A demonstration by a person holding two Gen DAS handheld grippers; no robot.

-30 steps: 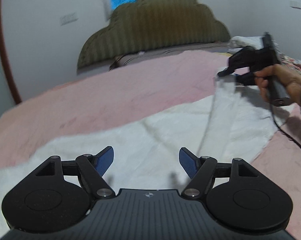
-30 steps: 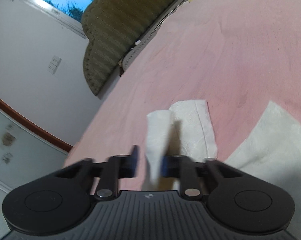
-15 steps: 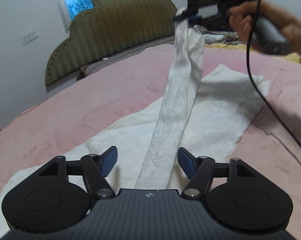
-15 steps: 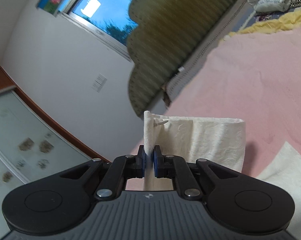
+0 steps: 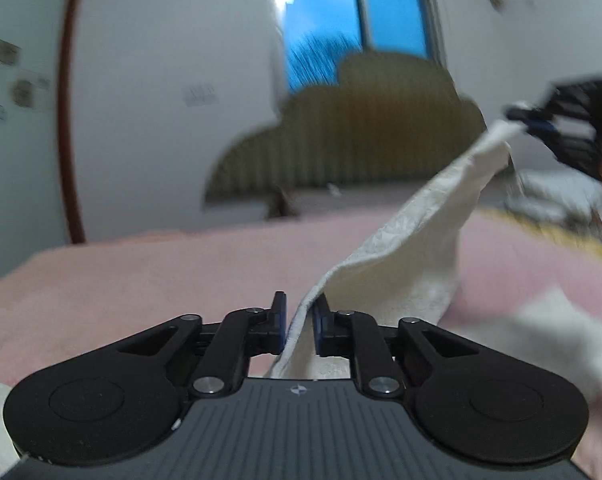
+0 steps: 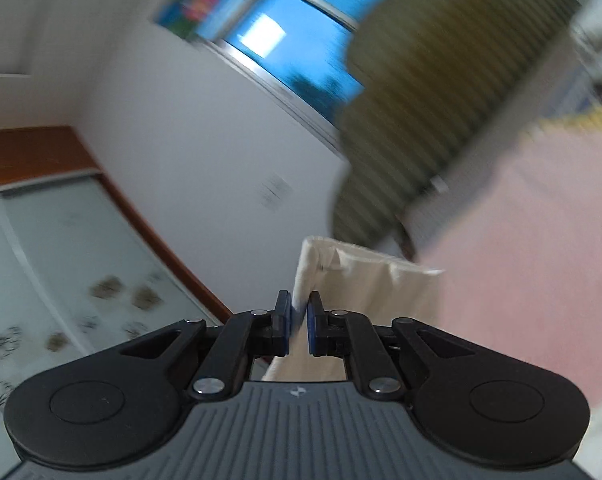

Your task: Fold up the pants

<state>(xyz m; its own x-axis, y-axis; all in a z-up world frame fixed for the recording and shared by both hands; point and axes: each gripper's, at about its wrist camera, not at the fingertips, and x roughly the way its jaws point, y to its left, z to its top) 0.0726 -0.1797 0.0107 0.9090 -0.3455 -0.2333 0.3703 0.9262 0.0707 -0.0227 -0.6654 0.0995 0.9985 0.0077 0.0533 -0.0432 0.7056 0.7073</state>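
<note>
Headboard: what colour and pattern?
Olive green headboard with vertical ribbing; clearest in the left wrist view.

The pants [image 5: 405,248] are cream-white with a faint crinkled, embossed texture. The bedcover [image 5: 161,272] beneath is plain pale pink, with a strip of yellow bedding [image 5: 549,228] at its far edge. The headboard [image 5: 361,136] is olive green with fine vertical stripes. Both grippers [image 5: 299,326] [image 6: 299,326] are black with blue pads. The wall [image 5: 173,40] is white, the window [image 5: 341,20] shows deep blue, and a reddish-brown wooden frame [image 6: 149,224] borders frosted glass [image 6: 61,280] printed with brownish flower-like motifs.
</note>
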